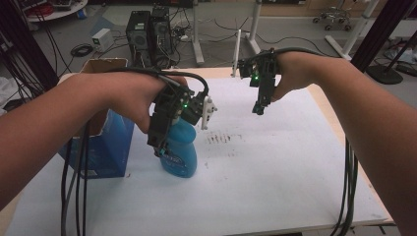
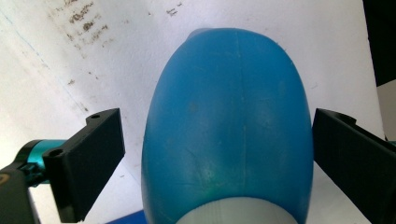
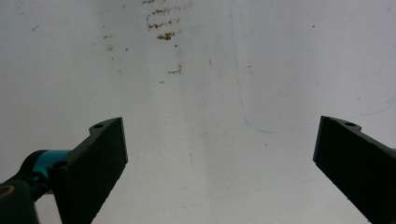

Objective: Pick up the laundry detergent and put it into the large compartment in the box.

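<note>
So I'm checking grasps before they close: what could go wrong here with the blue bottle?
The left gripper straddles the blue bottle with gaps on both sides; its rounded, smooth body could slip out or tip as the jaws close. The bottle stands close to the blue box, so it might knock against it.

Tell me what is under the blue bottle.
The blue bottle stands on the white table cover, between the open jaws of the left gripper. The patch right beneath its base is covered; beside it stands a blue box.
</note>
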